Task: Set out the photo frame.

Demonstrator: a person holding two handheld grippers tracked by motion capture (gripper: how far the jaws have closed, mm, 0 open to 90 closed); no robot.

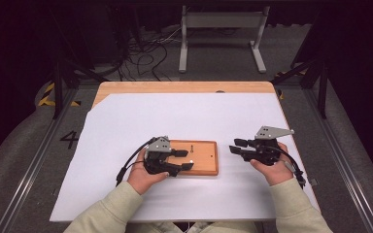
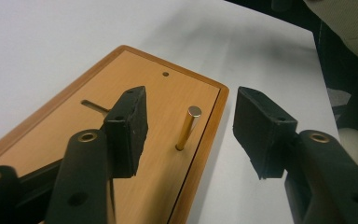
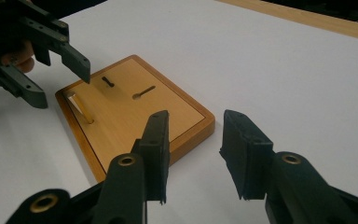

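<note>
Brass pin [image 2: 187, 127] upright in wooden board [image 1: 205, 158] near front edge of white sheet [image 1: 126, 116]; left gripper [image 1: 187, 159] half open, empty, straddling pin; right gripper [image 1: 236, 145] open, empty, beside board. Risk: off-centre closing could tilt or jam pin. Dark room, cables on floor

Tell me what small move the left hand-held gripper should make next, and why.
Probably ease the left hand-held gripper forward and close on the brass pin: the pin stands upright in the wooden board, between the open jaws but untouched.
</note>
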